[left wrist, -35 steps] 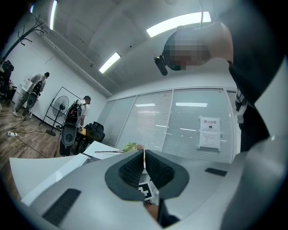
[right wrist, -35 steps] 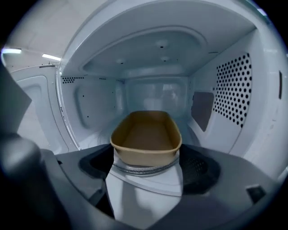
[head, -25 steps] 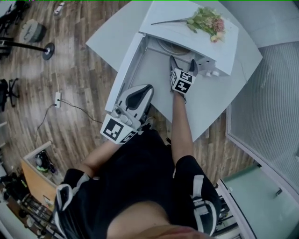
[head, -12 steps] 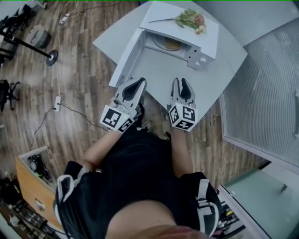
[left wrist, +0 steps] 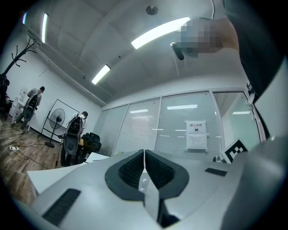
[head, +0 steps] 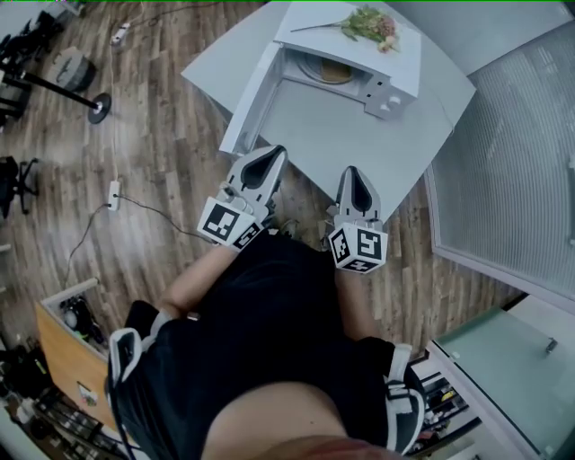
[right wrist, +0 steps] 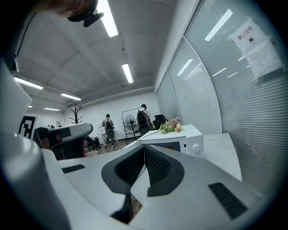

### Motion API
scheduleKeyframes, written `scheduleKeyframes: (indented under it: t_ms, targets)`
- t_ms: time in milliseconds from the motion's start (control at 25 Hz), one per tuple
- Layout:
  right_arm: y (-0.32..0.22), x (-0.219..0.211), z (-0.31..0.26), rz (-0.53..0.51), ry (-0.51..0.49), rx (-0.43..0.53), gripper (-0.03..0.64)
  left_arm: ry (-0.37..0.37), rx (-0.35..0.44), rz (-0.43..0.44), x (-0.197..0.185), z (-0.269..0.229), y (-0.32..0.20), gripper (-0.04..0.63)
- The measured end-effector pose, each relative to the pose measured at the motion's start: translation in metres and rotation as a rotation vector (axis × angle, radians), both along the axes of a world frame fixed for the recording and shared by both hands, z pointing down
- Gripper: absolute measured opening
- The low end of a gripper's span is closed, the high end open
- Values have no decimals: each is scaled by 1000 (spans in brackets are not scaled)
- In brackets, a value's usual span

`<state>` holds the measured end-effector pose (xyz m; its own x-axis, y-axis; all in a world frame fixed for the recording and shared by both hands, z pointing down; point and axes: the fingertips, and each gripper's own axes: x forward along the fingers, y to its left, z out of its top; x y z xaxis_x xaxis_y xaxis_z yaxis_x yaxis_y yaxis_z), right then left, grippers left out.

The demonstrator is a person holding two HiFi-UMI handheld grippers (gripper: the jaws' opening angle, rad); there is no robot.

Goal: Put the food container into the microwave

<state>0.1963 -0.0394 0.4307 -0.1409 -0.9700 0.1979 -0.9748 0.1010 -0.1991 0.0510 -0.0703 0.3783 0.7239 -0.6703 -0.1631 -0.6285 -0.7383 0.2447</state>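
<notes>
At the far corner of the desk point(head: 359, 135), the roof of the microwave point(head: 395, 65) hides all but a sliver of a round tan thing point(head: 334, 72) inside; what it is cannot be told. The right gripper point(head: 353, 175) covers part of the desk's near edge. The notice point(left wrist: 196, 134) on the glass wall is too small to read.

My left gripper point(head: 268, 154) and right gripper point(head: 353, 172) pale grey with black pads, black-and-white square markers point(head: 226, 225), white microwave point(head: 402, 65), pink-green flowers point(head: 368, 22), white table point(head: 386, 153), brown plank floor point(head: 153, 153).
</notes>
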Motion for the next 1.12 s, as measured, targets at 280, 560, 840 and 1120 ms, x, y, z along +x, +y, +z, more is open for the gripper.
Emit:
scheduleKeyframes:
  t_ms: [280, 560, 840, 1120]
  targets:
    - [-3, -17, -2, 15, 0, -1, 25, -7, 7, 36, -11, -2, -3, 26]
    - [-5, -23, -4, 43, 10, 1, 25, 6, 4, 57, -21, 0, -6, 26]
    - [-7, -27, -6, 59, 20, 3, 25, 16, -3, 65, -26, 1, -8, 26]
    - [-8, -31, -5, 66, 18, 0, 25, 18, -5, 74, -29, 2, -9, 26]
